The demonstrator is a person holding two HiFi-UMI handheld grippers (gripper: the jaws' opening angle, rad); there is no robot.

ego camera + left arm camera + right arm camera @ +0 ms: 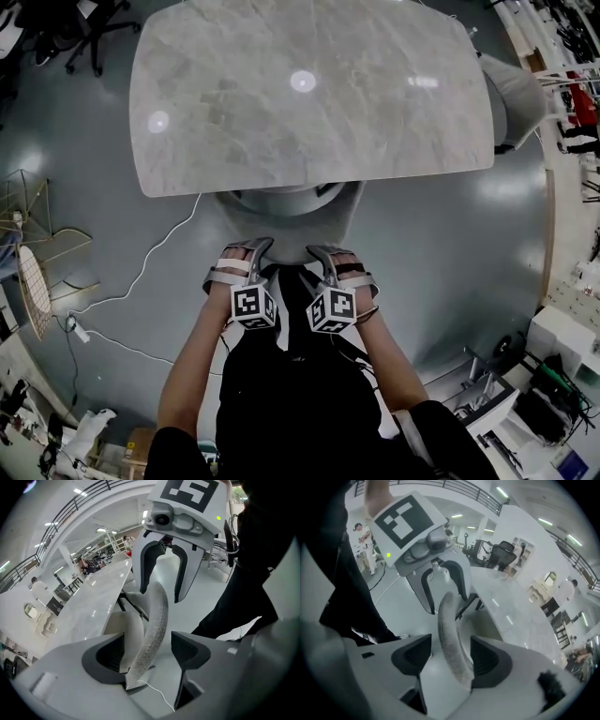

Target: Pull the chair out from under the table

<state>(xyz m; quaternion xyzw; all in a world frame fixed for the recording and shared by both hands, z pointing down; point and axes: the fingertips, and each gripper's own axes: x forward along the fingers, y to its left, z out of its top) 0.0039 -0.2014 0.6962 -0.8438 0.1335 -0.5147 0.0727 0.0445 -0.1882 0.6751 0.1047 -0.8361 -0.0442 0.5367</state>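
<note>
The grey chair is tucked under the marble table, with its curved back toward me. My left gripper and right gripper point steeply down onto the top of that back, side by side. In the left gripper view the padded back rim runs between the jaws of the left gripper; they stand wide, with a gap beside the right pad. The right gripper view shows the rim between the spread jaws of the right gripper, close to the right pad and clear of the left one.
A white cable snakes over the grey floor at left, near a wire-frame object. Another chair sits at the table's right end. An office chair stands at the far left. My dark-clothed legs are right behind the grippers.
</note>
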